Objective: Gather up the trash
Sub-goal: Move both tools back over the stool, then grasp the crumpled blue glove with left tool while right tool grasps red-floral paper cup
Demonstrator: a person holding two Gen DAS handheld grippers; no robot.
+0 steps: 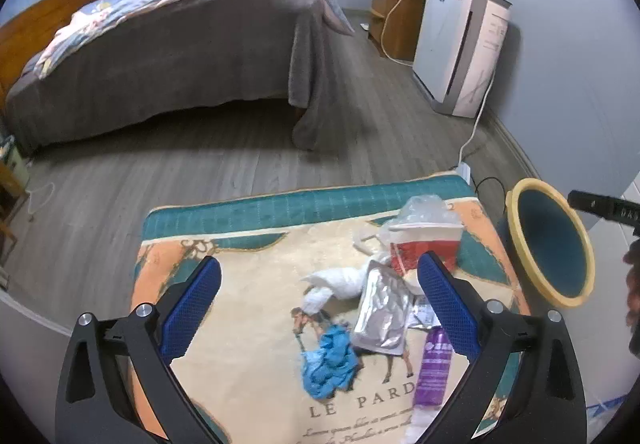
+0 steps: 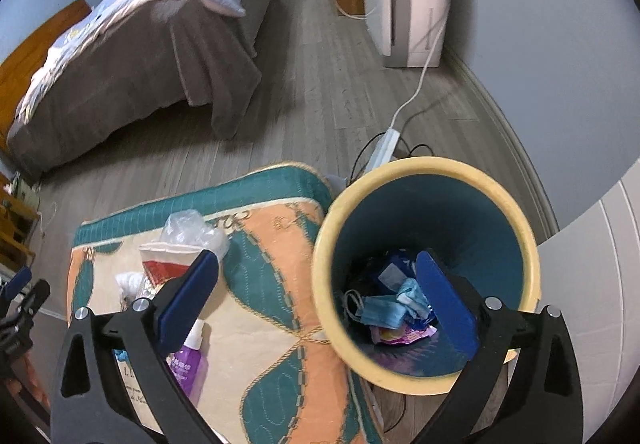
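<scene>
Two cameras look down across a bedroom with a grey plank floor [image 1: 248, 163]. At ten o'clock in both views stands the bed [image 1: 168, 59], draped in a brown blanket with a pale blue quilt on top. At one o'clock in the left wrist view a white appliance [image 1: 460, 47] stands against the wall, its cable trailing to a power strip [image 2: 384, 147] on the floor.

Nearer, at six o'clock, lies a patterned mat [image 1: 240, 364] in teal, orange and cream. Just beside the mat's right edge stands the waste bin [image 2: 516, 211], yellow-rimmed and teal inside, filling four o'clock in the right wrist view. Inside it, at the bottom, lie a blue face mask [image 2: 380, 314], a dark blue wrapper [image 2: 386, 270] and a pink-purple packet [image 2: 404, 336].

On the mat the remaining trash clusters toward three o'clock of the left wrist view: a red and white carton [image 1: 428, 248] with a clear plastic bag [image 1: 424, 207] behind it, a crumpled white tissue [image 1: 340, 282], a silver foil pouch [image 1: 384, 316], a crumpled blue glove [image 1: 330, 362] and a purple bottle [image 1: 434, 368] lying on its side.

The left gripper [image 1: 320, 294] hangs above the mat, its blue-padded jaws spread wide apart with nothing between them. The right gripper [image 2: 318, 286] hangs over the bin's near rim, jaws likewise wide apart and empty, the right pad above the bin's mouth.
</scene>
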